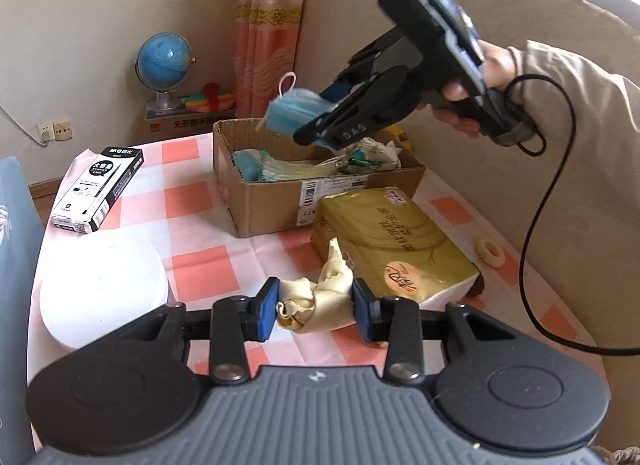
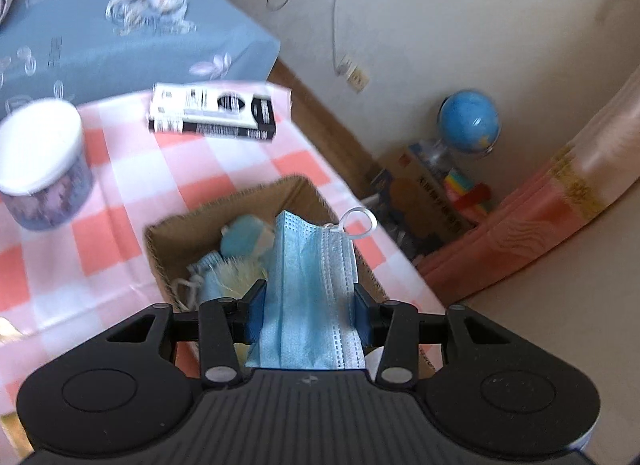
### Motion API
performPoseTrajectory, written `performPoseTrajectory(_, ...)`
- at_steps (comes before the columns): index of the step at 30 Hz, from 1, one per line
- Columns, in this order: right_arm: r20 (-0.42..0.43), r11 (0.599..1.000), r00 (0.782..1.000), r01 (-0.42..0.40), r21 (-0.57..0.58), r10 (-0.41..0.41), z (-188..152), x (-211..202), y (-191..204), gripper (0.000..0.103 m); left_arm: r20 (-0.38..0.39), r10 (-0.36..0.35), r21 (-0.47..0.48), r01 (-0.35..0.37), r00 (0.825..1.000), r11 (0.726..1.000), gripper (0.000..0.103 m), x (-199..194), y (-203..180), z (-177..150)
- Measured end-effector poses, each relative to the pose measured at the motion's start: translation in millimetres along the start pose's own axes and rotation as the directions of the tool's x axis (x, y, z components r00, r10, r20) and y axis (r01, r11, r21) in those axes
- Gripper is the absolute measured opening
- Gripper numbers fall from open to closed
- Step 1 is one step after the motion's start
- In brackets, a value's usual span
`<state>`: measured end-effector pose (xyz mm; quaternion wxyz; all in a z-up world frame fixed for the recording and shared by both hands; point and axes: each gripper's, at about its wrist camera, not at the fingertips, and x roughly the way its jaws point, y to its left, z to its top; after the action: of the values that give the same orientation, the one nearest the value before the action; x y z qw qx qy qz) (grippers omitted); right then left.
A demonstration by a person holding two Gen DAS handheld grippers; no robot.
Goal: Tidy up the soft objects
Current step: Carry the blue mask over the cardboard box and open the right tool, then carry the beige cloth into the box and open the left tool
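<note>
Left gripper [image 1: 314,315] pinching a crumpled cream satin cloth [image 1: 316,301] above the checked tablecloth [image 1: 200,201], right gripper [image 2: 308,315] clasping a pleated blue face mask [image 2: 308,285] over the open cardboard box [image 2: 160,253]

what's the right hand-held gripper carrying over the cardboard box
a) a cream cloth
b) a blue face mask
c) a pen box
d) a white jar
b: the right hand-held gripper has a blue face mask between its pads above the cardboard box; the cream cloth is in the left hand-held gripper.
</note>
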<state>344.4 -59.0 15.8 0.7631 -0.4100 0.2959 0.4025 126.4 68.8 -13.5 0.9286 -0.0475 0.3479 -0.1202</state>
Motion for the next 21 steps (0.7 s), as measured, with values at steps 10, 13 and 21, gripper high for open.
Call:
performPoseTrajectory(10,0.012,0.993,0.998,0.057,0.105,-0.059,-20.1,-8.3,-10.5,0.088,-0.026,-0.017,0.018,0.018,1.000,1.000,0.037,12.2,-0.7,3.1)
performPoseTrajectory(13,0.033,0.983,0.995,0.083,0.163,-0.090,-23.9,-21.2,-9.6,0.095,-0.023,-0.018,0.034,0.019,1.000,0.999,0.037,11.4,-1.6,7.3)
performPoseTrajectory(21,0.068,0.913,0.989,0.097,0.395,-0.134,-51.5,-67.8,8.4,0.103,-0.021,-0.006,0.066,0.008,1.000,0.998,0.037,11.3,6.2,32.3)
